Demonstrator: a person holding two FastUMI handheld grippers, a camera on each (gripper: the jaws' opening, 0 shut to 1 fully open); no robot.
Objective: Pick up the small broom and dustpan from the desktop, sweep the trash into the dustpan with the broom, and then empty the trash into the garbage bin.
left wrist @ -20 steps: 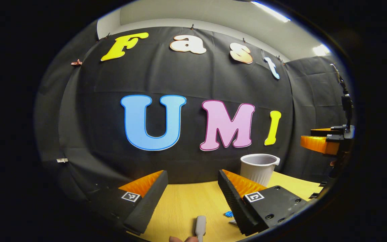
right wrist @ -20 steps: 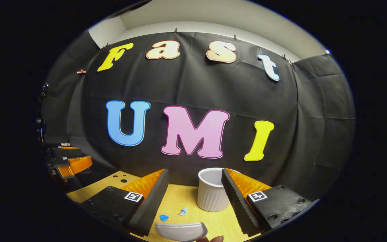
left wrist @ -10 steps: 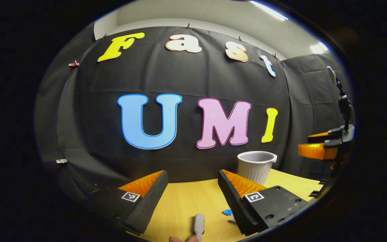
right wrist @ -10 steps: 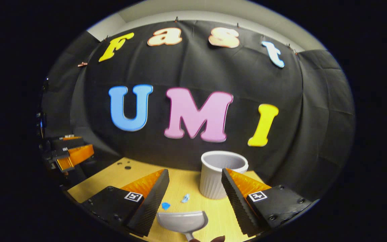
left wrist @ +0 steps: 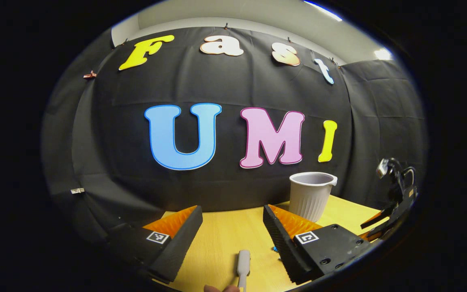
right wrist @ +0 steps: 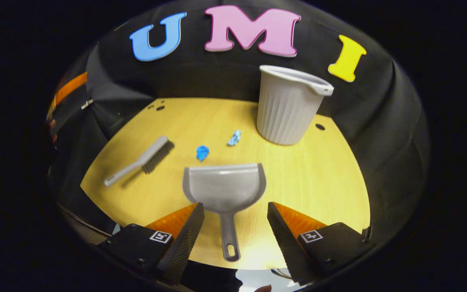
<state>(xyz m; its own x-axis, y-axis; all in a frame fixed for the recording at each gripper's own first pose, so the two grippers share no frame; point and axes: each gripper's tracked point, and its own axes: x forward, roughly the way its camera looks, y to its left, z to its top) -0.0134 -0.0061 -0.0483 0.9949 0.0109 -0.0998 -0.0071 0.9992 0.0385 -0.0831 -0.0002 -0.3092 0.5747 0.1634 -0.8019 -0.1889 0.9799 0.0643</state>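
**Right hand-held gripper tips down over the dustpan**

Over the last second I have pitched my right hand-held gripper point(right wrist: 235, 221) forward, so the right gripper view now looks down onto the yellow wooden desk point(right wrist: 322, 182) instead of at the wall. My left hand-held gripper point(left wrist: 232, 227) has barely shifted. In the left gripper view the right one has dropped from mid-height to low at the right edge point(left wrist: 391, 215).

The right hand-held gripper's fingers stand wide apart and hold nothing. Between them lies the grey plastic dustpan point(right wrist: 224, 188), flat on the desk, its handle pointing back toward me and its open mouth facing the far side. Just beyond the mouth sit two small blue crumpled scraps of trash point(right wrist: 202, 153), apart from the pan and from each other. To the left lies the small grey broom point(right wrist: 142, 160), slanted, bristles at the far end. At the back right stands the ribbed white plastic garbage bin point(right wrist: 288, 107), upright.

My left hand-held gripper is also spread wide and empty. The grey tip of the broom's handle lies on the desk between its fingers, untouched.
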